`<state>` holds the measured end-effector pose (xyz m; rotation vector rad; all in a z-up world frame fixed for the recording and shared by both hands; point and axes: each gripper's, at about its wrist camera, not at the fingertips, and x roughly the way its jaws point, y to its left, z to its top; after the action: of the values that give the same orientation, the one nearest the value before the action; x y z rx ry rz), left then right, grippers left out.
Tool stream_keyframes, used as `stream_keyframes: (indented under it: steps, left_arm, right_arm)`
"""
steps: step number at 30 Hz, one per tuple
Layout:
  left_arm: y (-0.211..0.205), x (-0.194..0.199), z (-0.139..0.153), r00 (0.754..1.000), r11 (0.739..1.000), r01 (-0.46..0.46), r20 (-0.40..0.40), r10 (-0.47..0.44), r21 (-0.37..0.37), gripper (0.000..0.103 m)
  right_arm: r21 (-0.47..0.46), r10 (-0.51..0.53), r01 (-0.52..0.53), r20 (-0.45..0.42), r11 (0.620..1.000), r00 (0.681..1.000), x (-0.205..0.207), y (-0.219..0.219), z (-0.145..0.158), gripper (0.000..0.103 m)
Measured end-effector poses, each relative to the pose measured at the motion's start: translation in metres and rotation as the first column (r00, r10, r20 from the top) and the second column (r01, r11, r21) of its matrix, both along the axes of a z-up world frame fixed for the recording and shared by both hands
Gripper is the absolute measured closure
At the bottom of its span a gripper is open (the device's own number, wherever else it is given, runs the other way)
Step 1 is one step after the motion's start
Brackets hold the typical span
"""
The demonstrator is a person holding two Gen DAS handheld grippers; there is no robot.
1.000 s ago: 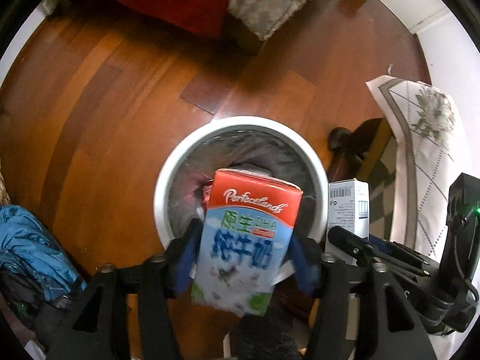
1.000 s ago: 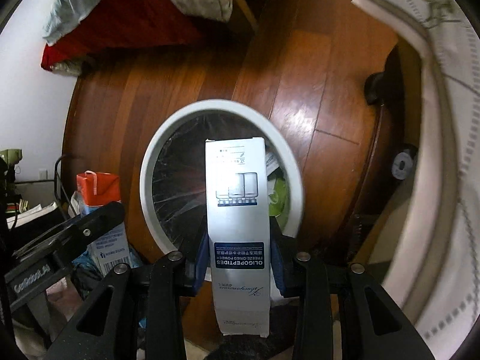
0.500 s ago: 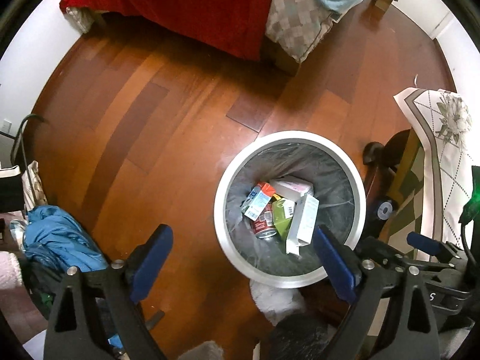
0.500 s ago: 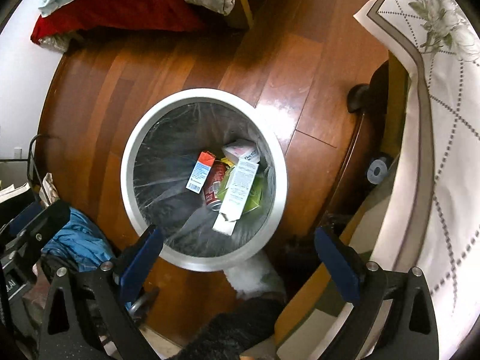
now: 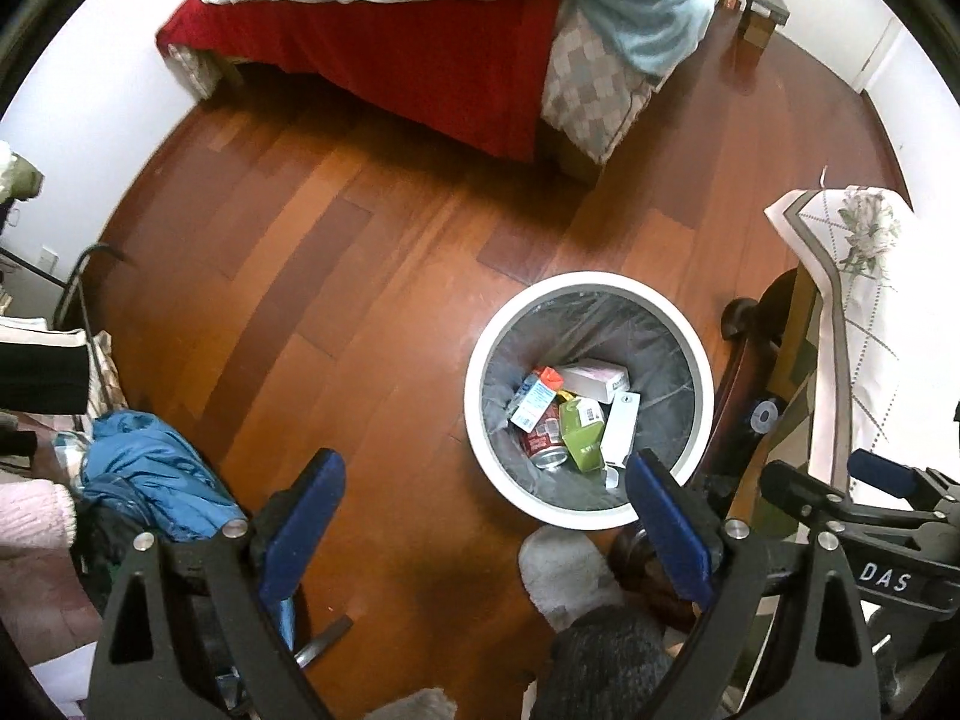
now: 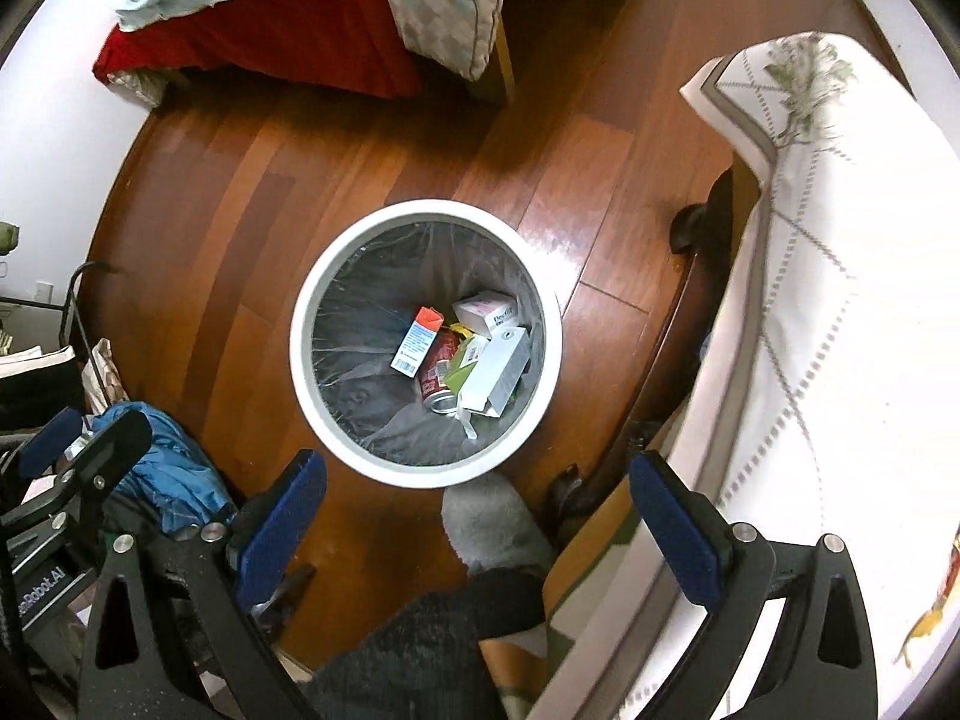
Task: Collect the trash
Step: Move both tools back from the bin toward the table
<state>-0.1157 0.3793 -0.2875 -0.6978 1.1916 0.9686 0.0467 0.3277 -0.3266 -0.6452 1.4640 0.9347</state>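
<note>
Trash sits in the white bin (image 6: pixel 312 312) on the wooden floor (image 5: pixel 336 276): milk carton (image 6: pixel 418 339), white box (image 6: pixel 498 369), red can (image 6: pixel 437 369) (bedroom, bed (image 5: pixel 420 78) beyond). I see my left hand-held gripper (image 5: pixel 483 531) and right hand-held gripper (image 6: pixel 480 525) spread wide with nothing between them, their jaws just opened.

Your white bin (image 6: pixel 312 384) on the floor, lined, holding milk carton (image 6: pixel 418 340), white box (image 6: pixel 498 373), can (image 6: pixel 438 373), green carton (image 5: pixel 581 438), lying jumbled.
</note>
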Motion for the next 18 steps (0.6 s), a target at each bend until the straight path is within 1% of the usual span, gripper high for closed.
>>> stream_keyframes:
  steps: [5,10,16,18]
  left_arm:
    - [-0.020,-0.015,0.035,0.999,0.998,-0.016,0.031,0.014,0.068,0.008]
    - [-0.040,-0.027,0.067,0.998,0.993,-0.016,0.064,0.009,0.113,0.008]
    - [-0.073,-0.040,0.112,0.994,0.983,-0.006,0.109,-0.014,0.185,0.008]
    - [-0.086,-0.042,0.126,0.993,0.977,0.002,0.113,-0.027,0.212,0.008]
  right_arm:
    - [0.071,-0.008,0.005,0.046,0.997,0.999,-0.007,-0.024,0.045,0.001]
    - [0.150,-0.016,0.004,0.078,0.989,0.997,-0.019,-0.053,0.090,0.001]
    - [0.261,-0.046,0.019,0.099,0.965,0.994,-0.032,-0.091,0.146,0.001]
    - [0.303,-0.061,0.031,0.089,0.952,0.994,-0.036,-0.107,0.165,0.001]
